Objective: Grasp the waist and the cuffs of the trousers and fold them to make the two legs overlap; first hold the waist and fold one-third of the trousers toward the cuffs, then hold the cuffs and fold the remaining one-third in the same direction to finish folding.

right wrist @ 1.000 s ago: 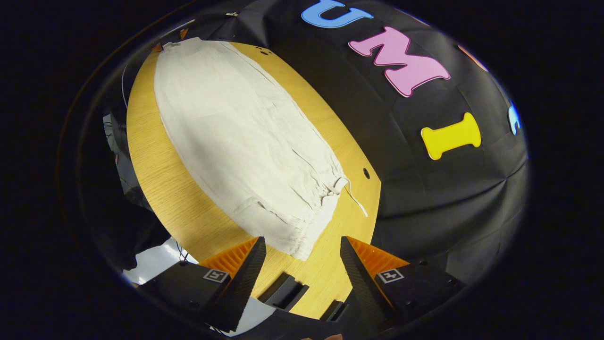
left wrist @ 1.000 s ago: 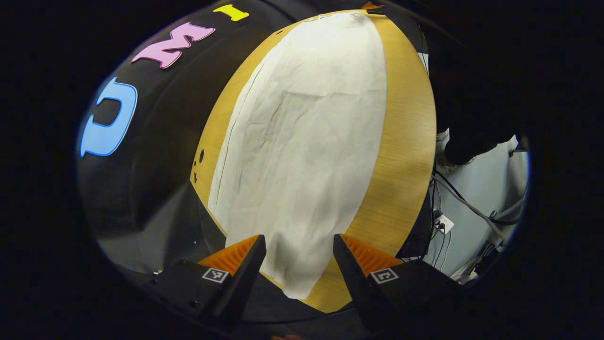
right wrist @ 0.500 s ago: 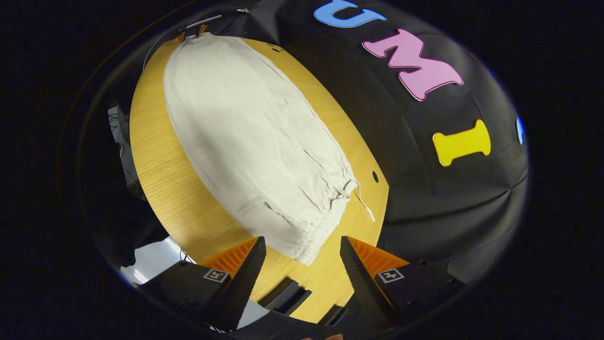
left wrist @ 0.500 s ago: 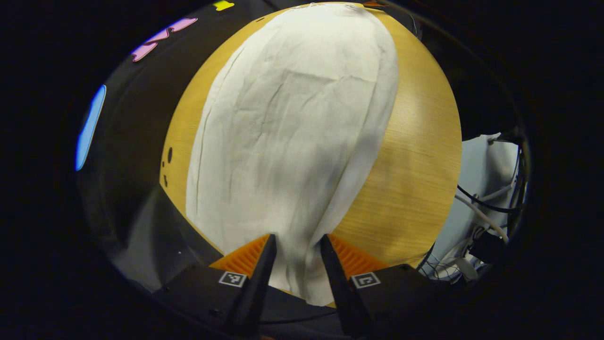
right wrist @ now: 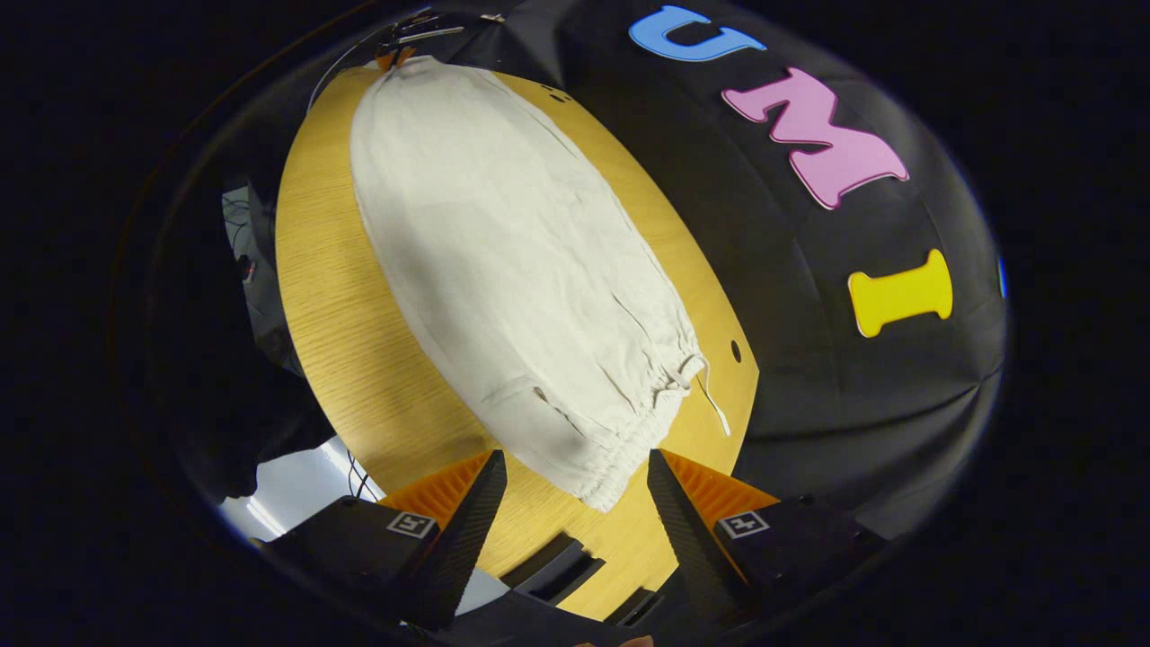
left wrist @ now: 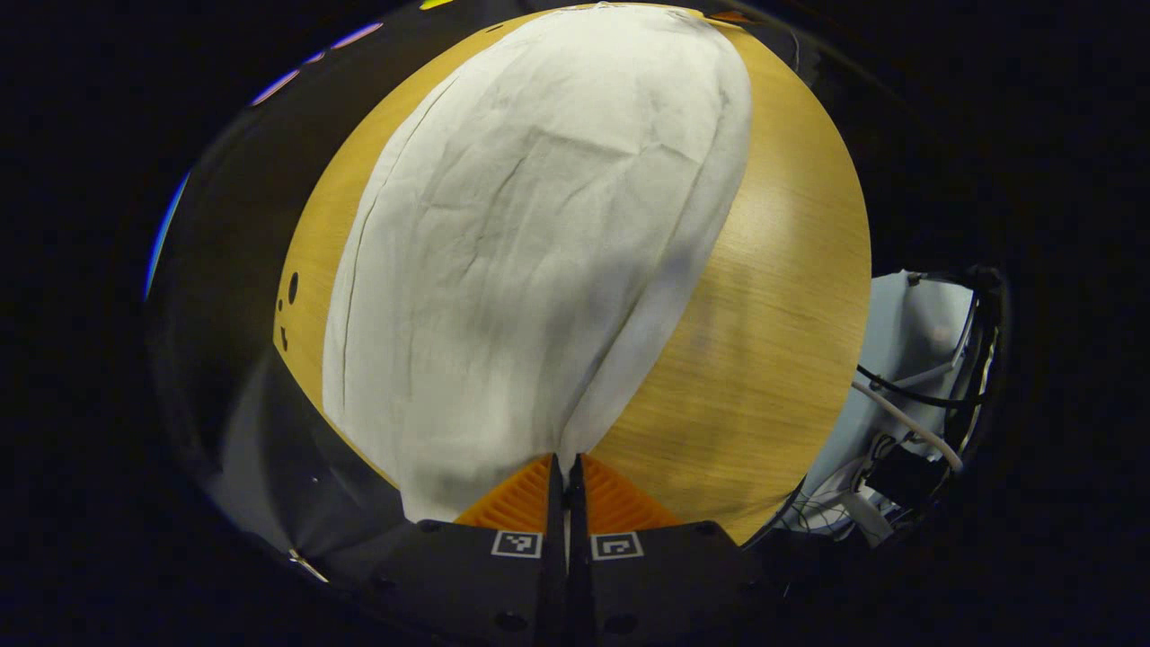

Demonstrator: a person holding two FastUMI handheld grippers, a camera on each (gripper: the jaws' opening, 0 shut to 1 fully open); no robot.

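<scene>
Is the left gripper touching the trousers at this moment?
Touching. In the left gripper view the left gripper has its fingers closed together on the near edge of the trousers, with cloth pinched between them.

My right gripper (right wrist: 575,467) jaws apart, straddling gathered waist (right wrist: 620,467) of pale trousers (right wrist: 512,261) stretched ahead on wooden table (right wrist: 350,359); drawstring (right wrist: 714,404) trails forward-right.

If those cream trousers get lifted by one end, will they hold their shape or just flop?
Probably flop: the cream cloth trousers lie creased and flat on the round wooden table. They look thin, so likely light. The loose drawstring would probably dangle.
</scene>
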